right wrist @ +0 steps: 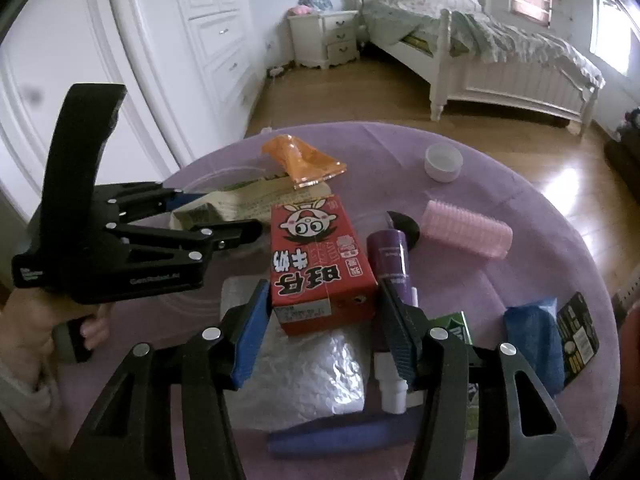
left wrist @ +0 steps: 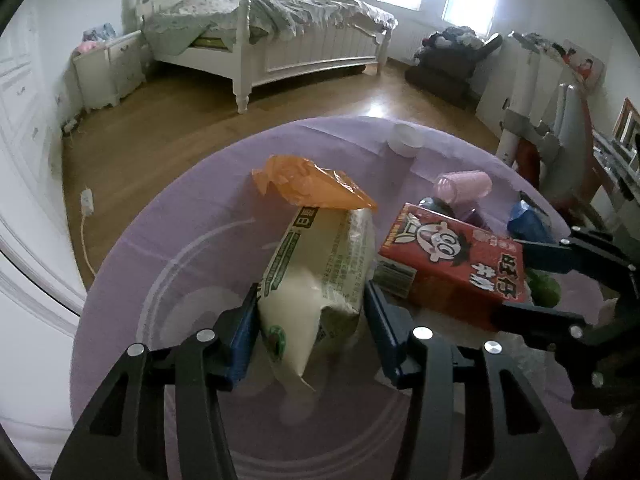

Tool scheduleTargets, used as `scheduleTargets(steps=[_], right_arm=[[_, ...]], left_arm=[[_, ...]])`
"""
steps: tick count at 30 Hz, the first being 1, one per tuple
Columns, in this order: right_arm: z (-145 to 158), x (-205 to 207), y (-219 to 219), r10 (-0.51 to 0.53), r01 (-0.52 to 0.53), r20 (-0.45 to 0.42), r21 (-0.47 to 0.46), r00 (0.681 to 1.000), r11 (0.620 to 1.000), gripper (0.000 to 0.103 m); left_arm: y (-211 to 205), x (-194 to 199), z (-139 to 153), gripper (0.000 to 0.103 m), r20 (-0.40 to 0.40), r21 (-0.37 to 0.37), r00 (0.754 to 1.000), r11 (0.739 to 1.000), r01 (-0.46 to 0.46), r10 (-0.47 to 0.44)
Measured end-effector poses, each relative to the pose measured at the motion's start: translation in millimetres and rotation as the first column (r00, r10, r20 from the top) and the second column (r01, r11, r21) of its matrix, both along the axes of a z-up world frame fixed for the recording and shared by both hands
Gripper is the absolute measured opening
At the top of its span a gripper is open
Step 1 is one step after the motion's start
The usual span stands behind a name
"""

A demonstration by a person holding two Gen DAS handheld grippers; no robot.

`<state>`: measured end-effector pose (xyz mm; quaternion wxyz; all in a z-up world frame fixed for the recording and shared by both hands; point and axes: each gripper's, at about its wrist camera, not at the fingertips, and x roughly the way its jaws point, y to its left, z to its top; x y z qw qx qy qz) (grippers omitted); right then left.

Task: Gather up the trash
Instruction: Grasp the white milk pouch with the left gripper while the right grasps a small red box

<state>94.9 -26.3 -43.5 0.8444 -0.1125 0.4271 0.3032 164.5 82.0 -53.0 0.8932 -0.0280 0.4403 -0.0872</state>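
Observation:
A cream-and-green food wrapper (left wrist: 316, 264) lies on the round purple table (left wrist: 168, 280). My left gripper (left wrist: 312, 300) is shut on the wrapper's near end, with a blue pad pressing each side. A red milk carton (right wrist: 316, 248) with a cartoon face lies just right of the wrapper. My right gripper (right wrist: 324, 292) is shut on the carton's near end. A crumpled orange plastic wrapper (left wrist: 316, 188) rests on the far end of the cream wrapper. In the right wrist view a hand holds the left gripper (right wrist: 224, 212) at the left, its fingers around the wrapper (right wrist: 248, 200).
On the table are a white cap (right wrist: 443, 162), a pink ribbed roller (right wrist: 468, 234), a purple tube (right wrist: 390, 256), a blue cloth (right wrist: 532, 336), a silver foil bag (right wrist: 312, 372), a green pack (right wrist: 452, 326) and a blue pen (right wrist: 332, 438). A white bed (left wrist: 280, 40) stands beyond.

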Motion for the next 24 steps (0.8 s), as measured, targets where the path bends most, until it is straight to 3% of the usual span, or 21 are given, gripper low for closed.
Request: scheduleTargets(steps=[11, 18, 24], right_arm=[[39.0, -35.8, -55.7, -0.062, 0.062, -0.009, 0.218, 0.998, 0.974, 0.053], [63.2, -69.3, -111.5, -0.117, 0.114, -0.013, 0.359, 0.993, 0.927, 0.053], [69.8, -96.6, -169.1, -0.234, 0.215, -0.012, 0.440, 0.972, 0.872, 0.053]], left_arm=[[-6.0, -45.1, 33.9, 0.049, 0.112, -0.079, 0.994, 0.997, -0.003, 0.011], [-27.3, -85.7, 62.6, 0.049, 0.185, -0.115, 0.982, 0.993, -0.005, 0.027], [-66.8, -111.6, 80.0, 0.049, 0.237, -0.133, 0.971, 0.991, 0.018, 0.014]])
